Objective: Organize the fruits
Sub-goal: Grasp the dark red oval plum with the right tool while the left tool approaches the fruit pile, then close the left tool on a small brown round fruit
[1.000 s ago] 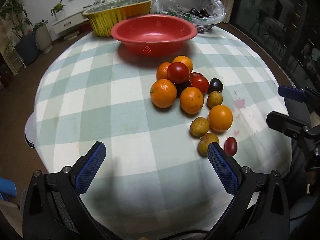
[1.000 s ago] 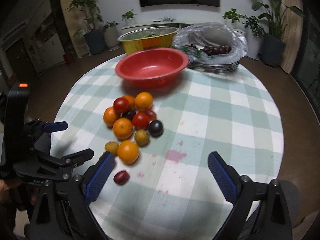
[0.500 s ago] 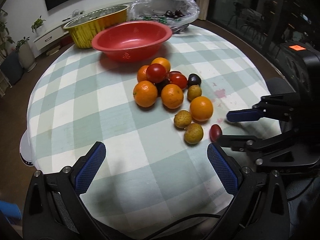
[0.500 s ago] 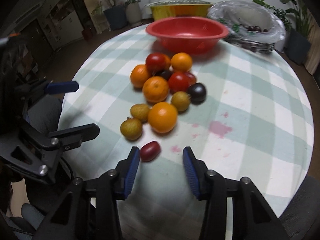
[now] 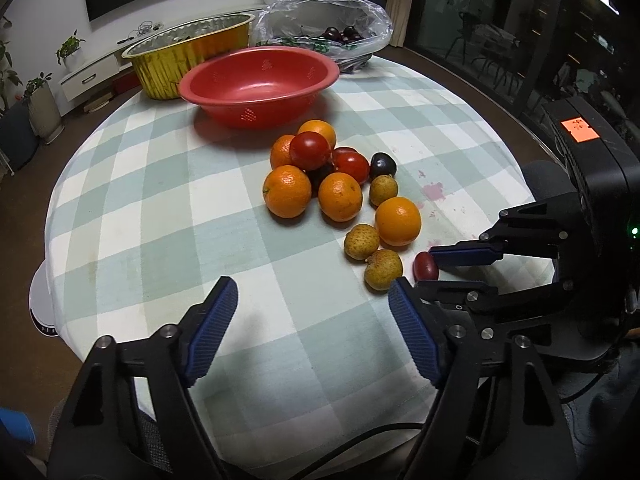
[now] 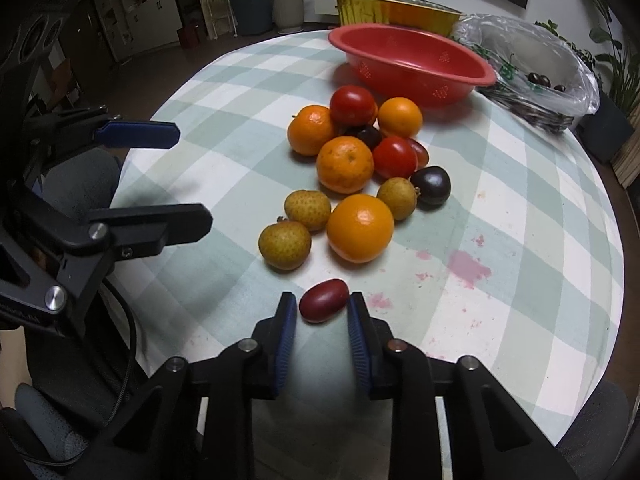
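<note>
1. Blue-padded left tool hovers over the near edge of the desk; jaws spread wide; nothing between them.
2. Gold foil pan stands at the far left of the desk; red bowl sits just beside it; plastic bag holding dark fruit lies to the right of the bowl.
3. Fruit cluster lies at desk centre, in front of the red bowl; it comprises oranges, tomatoes, a dark plum and speckled yellow-brown fruits; most pieces touch one another.
4. Small red oval fruit lies on the desk, apart from the cluster, at its near side.
5. Right tool is narrowed around the small red oval fruit; the fruit sits at the fingertips; whether the pads press it cannot be determined.
6. Pink stains mark the checked cloth to the right of the red oval fruit.
</note>
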A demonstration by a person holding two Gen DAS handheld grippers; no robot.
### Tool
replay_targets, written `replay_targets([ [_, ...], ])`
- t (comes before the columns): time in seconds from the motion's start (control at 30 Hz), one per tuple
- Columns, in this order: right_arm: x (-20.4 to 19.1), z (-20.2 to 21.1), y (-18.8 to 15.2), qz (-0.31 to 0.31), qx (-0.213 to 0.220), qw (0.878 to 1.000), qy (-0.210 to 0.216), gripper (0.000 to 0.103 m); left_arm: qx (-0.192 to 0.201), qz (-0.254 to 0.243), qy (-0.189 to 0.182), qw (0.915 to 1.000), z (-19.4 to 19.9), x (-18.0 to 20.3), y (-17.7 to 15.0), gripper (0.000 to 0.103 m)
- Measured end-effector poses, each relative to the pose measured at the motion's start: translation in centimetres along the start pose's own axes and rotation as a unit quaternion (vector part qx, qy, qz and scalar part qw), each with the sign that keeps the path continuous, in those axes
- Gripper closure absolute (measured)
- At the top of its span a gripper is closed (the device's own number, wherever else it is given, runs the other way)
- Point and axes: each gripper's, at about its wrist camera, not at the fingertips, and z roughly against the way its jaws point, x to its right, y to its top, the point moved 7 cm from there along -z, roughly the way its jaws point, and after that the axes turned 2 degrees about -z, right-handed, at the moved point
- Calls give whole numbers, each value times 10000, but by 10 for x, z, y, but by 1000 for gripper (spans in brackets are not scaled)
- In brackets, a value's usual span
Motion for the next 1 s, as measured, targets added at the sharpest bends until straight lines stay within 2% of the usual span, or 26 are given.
replay_targets([
  [0.33,10,5,3,-289,39,9992,258,78,-80,-80,-269,9996,-13,16,1,34],
  [0.4,17,10,3,-417,85,9986,315,78,-112,-105,-384,9991,-18,22,3,43],
  [0.47,24,14,3,-522,131,9981,295,78,-200,-141,-465,9986,-26,29,4,47],
  [0.6,42,22,4,-752,220,9967,230,78,-417,-138,-581,9973,-42,38,1,64],
  [0.77,48,25,5,-837,297,9958,228,78,-477,-156,-608,9969,-52,44,3,64],
  [1.0,47,23,4,-859,321,9953,304,78,-465,-120,-540,9974,-57,43,8,75],
])
